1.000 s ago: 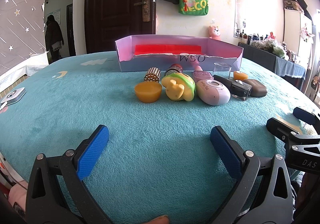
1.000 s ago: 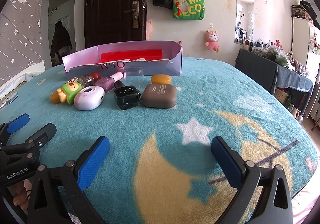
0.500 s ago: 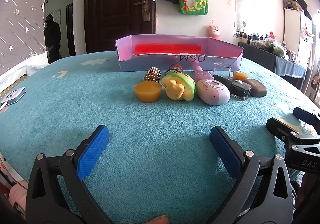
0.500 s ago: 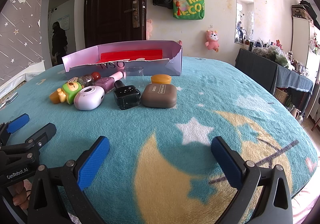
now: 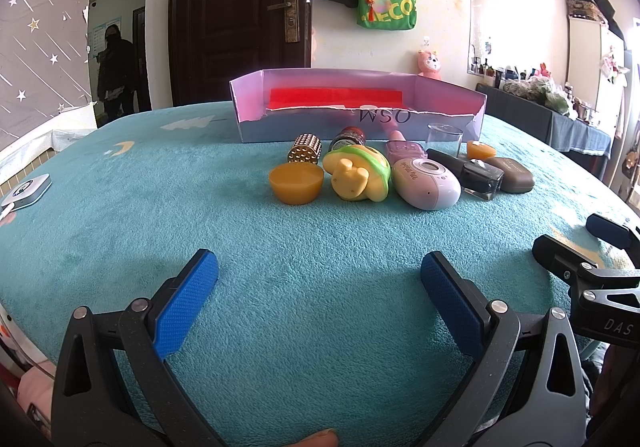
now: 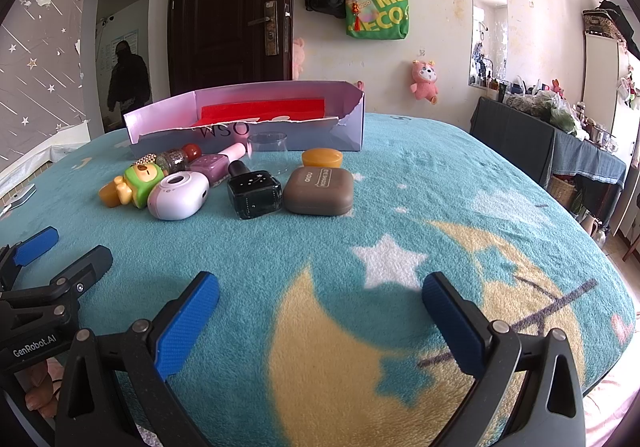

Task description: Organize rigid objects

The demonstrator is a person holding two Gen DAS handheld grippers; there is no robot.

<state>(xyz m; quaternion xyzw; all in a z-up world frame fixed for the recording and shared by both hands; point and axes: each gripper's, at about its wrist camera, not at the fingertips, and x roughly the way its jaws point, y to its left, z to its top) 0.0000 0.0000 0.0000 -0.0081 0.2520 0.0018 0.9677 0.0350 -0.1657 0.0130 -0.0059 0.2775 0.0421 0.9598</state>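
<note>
A row of small rigid items lies on the teal blanket in front of a pale purple cardboard box [image 5: 360, 119] [image 6: 248, 123] with a red lining. Among them are an amber bowl-shaped piece [image 5: 296, 183], a green-and-yellow toy [image 5: 358, 173] [image 6: 138, 181], a lilac oval device [image 5: 426, 181] [image 6: 178, 195], a black bottle [image 6: 252, 193], a brown case [image 6: 320, 191] and a clear cup [image 6: 267, 153]. My left gripper [image 5: 318, 279] is open and empty, well short of the row. My right gripper [image 6: 320, 299] is open and empty too, nearer the blanket's right side.
A small white gadget [image 5: 26, 189] lies at the blanket's left edge. A person [image 6: 128, 81] stands in the doorway beyond. A dark side table [image 6: 552, 143] with clutter stands at the right. Bags [image 6: 376, 7] hang on the far wall.
Both grippers and all the items stay where they were. Only the person in the doorway has shifted.
</note>
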